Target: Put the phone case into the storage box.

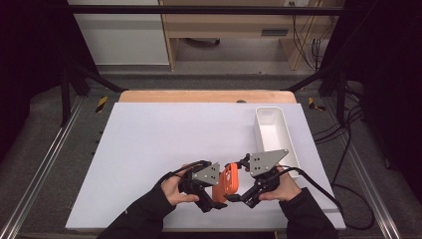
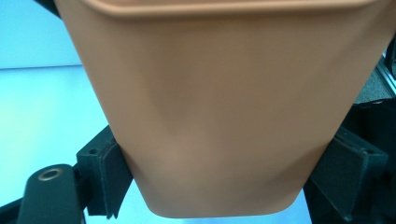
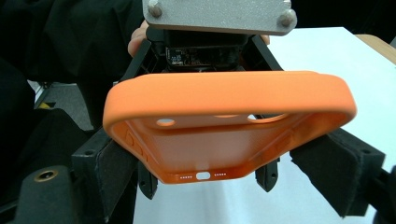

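An orange phone case (image 1: 229, 182) hangs above the front of the white table, held up between both grippers. My left gripper (image 1: 216, 202) is shut on it: in the left gripper view the smooth back of the phone case (image 2: 224, 112) sits clamped between the two black pads (image 2: 109, 175). In the right gripper view, the hollow inside of the phone case (image 3: 219, 140), with its camera holes and port slot, faces me. My right gripper (image 3: 224, 172) holds it across its width, pads against both side edges. The left gripper's fingers (image 3: 147, 183) grip its far end.
A long white tray (image 1: 287, 134) stands at the right of the table, just beyond my right gripper (image 1: 240, 197). The white table sheet (image 1: 169, 134) stretches wide to the left and back. Black frame legs stand at both back corners.
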Motion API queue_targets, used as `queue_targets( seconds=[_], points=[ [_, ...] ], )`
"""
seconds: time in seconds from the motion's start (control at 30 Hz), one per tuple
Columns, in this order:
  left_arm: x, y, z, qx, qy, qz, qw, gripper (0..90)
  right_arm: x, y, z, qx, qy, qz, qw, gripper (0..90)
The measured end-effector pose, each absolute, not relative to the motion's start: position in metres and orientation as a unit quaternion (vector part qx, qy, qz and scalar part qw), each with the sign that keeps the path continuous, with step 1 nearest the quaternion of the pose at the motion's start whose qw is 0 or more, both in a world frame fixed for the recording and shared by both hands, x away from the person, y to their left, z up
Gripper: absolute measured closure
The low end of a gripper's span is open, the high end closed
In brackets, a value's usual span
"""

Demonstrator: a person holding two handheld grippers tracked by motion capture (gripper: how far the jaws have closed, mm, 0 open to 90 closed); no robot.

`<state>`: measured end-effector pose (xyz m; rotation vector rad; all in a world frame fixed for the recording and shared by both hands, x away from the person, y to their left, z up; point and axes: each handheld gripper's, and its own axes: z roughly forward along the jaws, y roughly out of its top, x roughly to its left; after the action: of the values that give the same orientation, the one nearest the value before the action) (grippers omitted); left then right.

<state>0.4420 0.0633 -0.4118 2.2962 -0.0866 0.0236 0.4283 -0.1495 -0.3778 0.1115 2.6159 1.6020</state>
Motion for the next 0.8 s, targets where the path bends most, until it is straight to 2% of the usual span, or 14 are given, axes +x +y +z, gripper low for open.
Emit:
queue_targets(
  seconds=[0.4, 0.67, 0.8],
  points=[
    [0.443, 0.063, -0.414, 0.913, -0.028, 0.005, 0.407, 14.9, 0.428, -0.148, -0.379, 0.038, 0.858, 0.512, 0.037, 16.8],
    [0.444, 0.071, -0.413, 0.910, -0.011, 0.014, 0.414, 5.2, 0.429, -0.150, -0.377, 0.048, 0.859, 0.508, 0.038, 16.6],
    [0.445, 0.084, -0.410, 0.902, 0.010, 0.030, 0.430, 3.4, 0.429, -0.156, -0.372, 0.054, 0.857, 0.510, 0.051, 16.5]
  ],
)
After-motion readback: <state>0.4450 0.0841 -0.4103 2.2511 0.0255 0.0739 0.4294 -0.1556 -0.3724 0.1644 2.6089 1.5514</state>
